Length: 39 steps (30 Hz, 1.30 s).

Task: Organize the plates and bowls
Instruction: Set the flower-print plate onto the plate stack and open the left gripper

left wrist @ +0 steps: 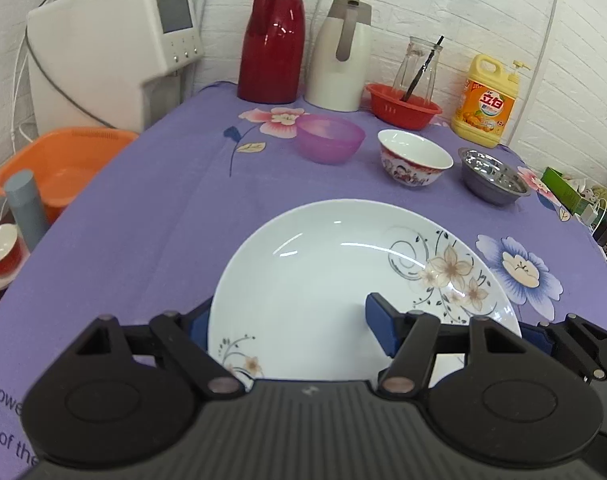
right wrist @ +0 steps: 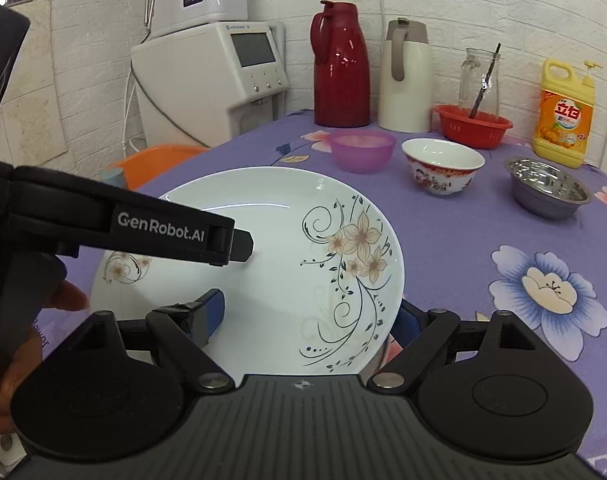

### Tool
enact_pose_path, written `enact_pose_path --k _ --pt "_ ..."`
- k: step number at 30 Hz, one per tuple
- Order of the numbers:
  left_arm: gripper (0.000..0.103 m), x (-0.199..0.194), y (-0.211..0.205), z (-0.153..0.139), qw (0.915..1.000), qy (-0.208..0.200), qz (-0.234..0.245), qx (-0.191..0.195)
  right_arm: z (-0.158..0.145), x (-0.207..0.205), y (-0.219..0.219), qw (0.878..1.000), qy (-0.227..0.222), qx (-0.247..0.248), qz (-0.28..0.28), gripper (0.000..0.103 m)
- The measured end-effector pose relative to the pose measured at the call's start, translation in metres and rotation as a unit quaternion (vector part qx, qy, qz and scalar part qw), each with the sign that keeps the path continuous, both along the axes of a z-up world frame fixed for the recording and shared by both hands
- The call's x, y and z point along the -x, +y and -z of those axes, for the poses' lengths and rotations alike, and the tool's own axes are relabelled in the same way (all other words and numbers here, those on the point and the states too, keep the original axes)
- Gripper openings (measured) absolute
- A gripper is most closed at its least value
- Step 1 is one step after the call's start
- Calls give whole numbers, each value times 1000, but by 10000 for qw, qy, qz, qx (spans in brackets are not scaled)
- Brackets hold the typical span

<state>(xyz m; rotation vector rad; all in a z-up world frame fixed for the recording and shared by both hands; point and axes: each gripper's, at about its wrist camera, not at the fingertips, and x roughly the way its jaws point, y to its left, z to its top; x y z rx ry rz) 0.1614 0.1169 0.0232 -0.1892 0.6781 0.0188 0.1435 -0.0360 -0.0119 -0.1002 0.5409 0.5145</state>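
A white plate with a flower print (left wrist: 323, 280) (right wrist: 271, 264) is held over the purple tablecloth. My left gripper (left wrist: 287, 328) is shut on the plate's near rim, one finger above and one below. My right gripper (right wrist: 311, 316) is shut on the plate's right rim the same way. The left gripper's arm also shows in the right wrist view (right wrist: 239, 246), lying over the plate. Behind stand a purple plastic bowl (left wrist: 329, 138) (right wrist: 361, 148), a red-patterned china bowl (left wrist: 413, 158) (right wrist: 443, 164) and a steel bowl (left wrist: 491, 176) (right wrist: 547, 190).
At the back stand a red thermos (left wrist: 273, 40), a cream thermos (left wrist: 341, 56), a red basket with a glass jar (left wrist: 403, 106) and a yellow detergent bottle (left wrist: 487, 100). A water dispenser (left wrist: 103, 52) and an orange basin (left wrist: 59, 164) stand left of the table.
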Motion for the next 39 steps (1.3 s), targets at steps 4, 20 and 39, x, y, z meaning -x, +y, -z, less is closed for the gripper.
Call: enact_pose_path --k 4,20,39 --pt "65 3 7 16 9997 51 50 225 8 6 10 9997 -44 237 34 103" --pt "69 6 15 10 9988 -286 113 374 5 8 -5 9991 -263 20 322 103" --pt "70 -21 -25 -12 9958 -229 702 545 -1 -15 -88 9919 -309 -656 1047 103"
